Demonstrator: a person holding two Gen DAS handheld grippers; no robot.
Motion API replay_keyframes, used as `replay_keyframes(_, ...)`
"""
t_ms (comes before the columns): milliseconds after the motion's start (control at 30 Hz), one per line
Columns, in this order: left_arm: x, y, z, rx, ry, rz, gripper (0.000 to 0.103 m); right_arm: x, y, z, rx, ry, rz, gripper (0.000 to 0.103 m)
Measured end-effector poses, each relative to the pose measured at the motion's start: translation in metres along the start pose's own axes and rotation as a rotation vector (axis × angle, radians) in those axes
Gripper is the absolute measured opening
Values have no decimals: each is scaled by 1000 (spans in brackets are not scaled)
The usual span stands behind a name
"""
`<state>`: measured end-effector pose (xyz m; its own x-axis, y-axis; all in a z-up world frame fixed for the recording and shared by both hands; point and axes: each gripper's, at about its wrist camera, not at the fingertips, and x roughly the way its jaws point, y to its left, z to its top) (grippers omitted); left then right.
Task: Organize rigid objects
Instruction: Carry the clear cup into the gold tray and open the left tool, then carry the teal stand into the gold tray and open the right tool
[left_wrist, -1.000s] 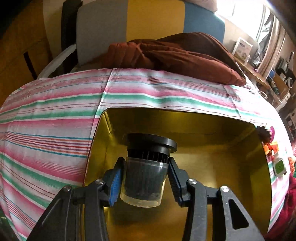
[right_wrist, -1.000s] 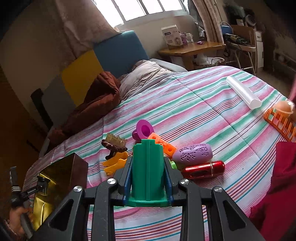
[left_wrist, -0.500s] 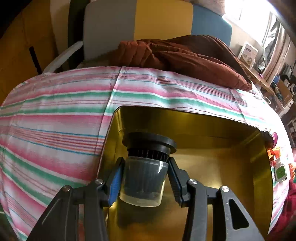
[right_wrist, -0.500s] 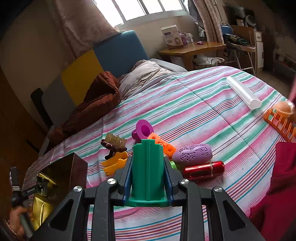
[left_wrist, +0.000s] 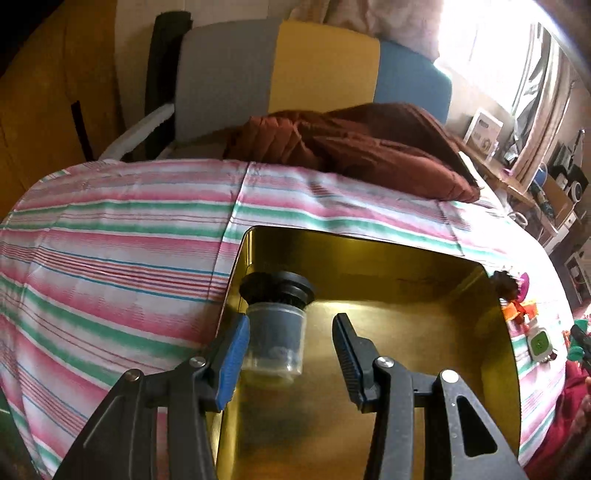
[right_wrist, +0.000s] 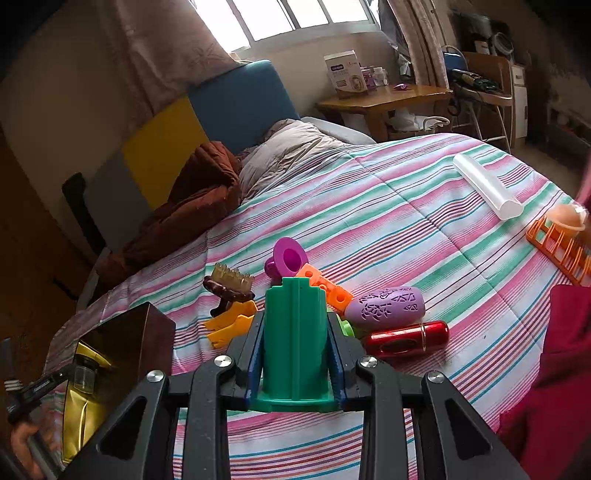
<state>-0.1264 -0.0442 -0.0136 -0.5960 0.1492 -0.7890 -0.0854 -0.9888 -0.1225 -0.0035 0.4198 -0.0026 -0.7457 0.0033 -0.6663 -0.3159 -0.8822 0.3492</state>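
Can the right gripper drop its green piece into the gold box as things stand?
Probably not yet. The right gripper holds the green piece, but the left gripper and its jar occupy the gold box opening.

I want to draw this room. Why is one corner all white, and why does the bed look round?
Left wrist view: window glare washes out the top right corner, and the jar looks blurred. Right wrist view: the fisheye lens bends the striped bedspread into a dome.

Blown-out window glare, fisheye-dark corners
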Motion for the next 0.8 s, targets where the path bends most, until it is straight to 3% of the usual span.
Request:
replay_keyframes(433,-49,4,-58,-42,-18,-57,47,-5,24,-8,-93,-8,49,31)
replay_keyframes(567,-53,8,-72,-79,17,-108,47,-8,50,-17,-144,18,99,31)
replay_keyframes(800,-68,13,-85,-60,-13,-106,47,-12,122,-37,-253,83,234,32)
